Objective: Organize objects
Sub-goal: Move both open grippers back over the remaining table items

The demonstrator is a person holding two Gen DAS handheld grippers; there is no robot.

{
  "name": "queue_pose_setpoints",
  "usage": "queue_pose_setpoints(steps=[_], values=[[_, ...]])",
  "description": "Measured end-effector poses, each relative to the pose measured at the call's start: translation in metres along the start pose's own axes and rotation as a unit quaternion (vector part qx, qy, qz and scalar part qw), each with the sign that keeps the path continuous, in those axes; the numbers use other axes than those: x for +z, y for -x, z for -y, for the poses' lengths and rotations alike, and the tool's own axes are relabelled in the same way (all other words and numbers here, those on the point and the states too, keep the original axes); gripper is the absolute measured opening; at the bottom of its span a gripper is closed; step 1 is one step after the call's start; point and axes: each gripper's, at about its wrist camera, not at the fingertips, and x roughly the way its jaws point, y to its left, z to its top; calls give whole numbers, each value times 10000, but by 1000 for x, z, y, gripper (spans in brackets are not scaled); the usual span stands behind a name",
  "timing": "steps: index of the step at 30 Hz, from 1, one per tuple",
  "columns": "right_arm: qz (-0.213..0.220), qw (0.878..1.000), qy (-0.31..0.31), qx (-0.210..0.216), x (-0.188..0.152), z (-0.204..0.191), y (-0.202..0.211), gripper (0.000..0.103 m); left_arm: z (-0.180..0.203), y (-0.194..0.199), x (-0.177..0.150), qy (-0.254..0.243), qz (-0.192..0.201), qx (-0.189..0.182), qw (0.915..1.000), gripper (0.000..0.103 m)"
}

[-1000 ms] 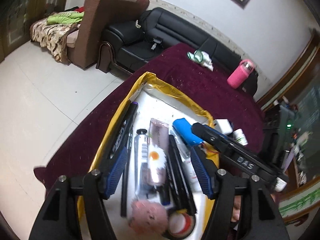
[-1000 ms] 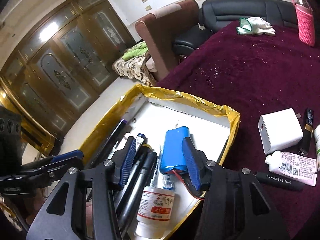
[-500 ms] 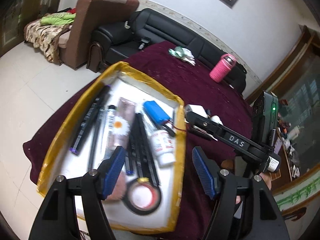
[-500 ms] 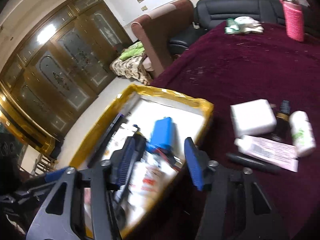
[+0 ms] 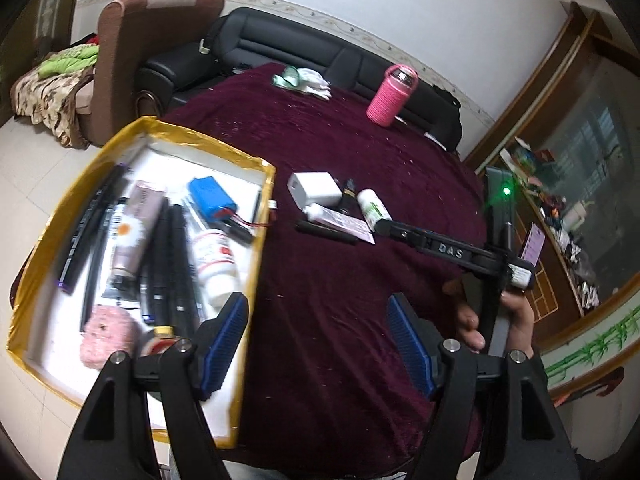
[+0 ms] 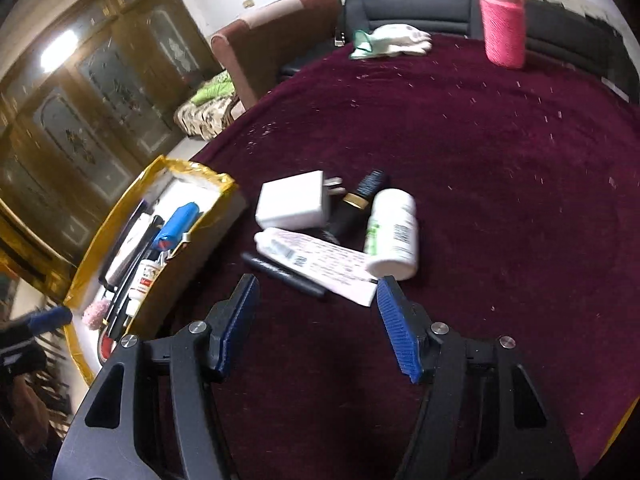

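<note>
Two hand-held grippers with black frames and ribbed blue finger pads hang over a table draped in a dark maroon, velvety cloth (image 6: 500,160). The right gripper (image 6: 316,300) has its jaws spread wide and grips nothing. Just ahead of its fingertips lies a small cluster of loose items touching one another: a boxy white charger plug (image 6: 294,200) with rounded corners, a flattened white tube (image 6: 320,264) printed with pink text and a barcode, a white cylindrical bottle (image 6: 392,232) with a green label lying on its side, a dark glossy cosmetic stick with a gold band (image 6: 352,208), and a slim black pen (image 6: 284,274) nearest the left finger. The left gripper (image 5: 316,328) is also opened wide and empty; its left finger overlaps the near right corner of a shallow rectangular box (image 5: 256,264) with a white interior and crinkled yellow taped rim. Inside the box lie a blue battery pack (image 5: 212,200) with red wire, a white bottle with red print (image 5: 214,260), several black pens, a beige tube with a daisy (image 5: 134,228), a fuzzy pink puff (image 5: 108,336) and a roll of tape. Far ahead stand a pink knit-sleeved bottle (image 6: 502,24) and crumpled white gloves (image 6: 396,38).
</note>
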Motion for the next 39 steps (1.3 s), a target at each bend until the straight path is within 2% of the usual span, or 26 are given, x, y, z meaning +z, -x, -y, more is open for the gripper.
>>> queue_pose_setpoints(steps=[4,8,13,19,26,33,34,39], values=[[39,9998,-186,107,-5,13,-4,63,14,-12,0,-68,-82,26,9999,72],[171,9998,4,-45,-7,7,-1,63,17,-28,2,134,-162,-69,9998,72],[176,9998,-3,-73,-9,13,1,63,17,-56,3,382,-469,-104,9981,72],[149,9998,28,148,-9,10,-1,63,14,-58,8,399,-406,-94,9983,72],[95,9975,621,323,-13,-19,-10,63,-5,-51,5,586,-385,-175,9974,72],[-451,9936,1008,239,0,-37,-47,63,-23,-31,3,743,-221,-270,9966,72],[-429,9928,1093,237,1,-39,-49,63,-25,-30,3,751,-215,-276,9966,72],[-807,9856,1389,532,5,-56,-56,63,-33,-23,2,823,-149,-338,9959,72]])
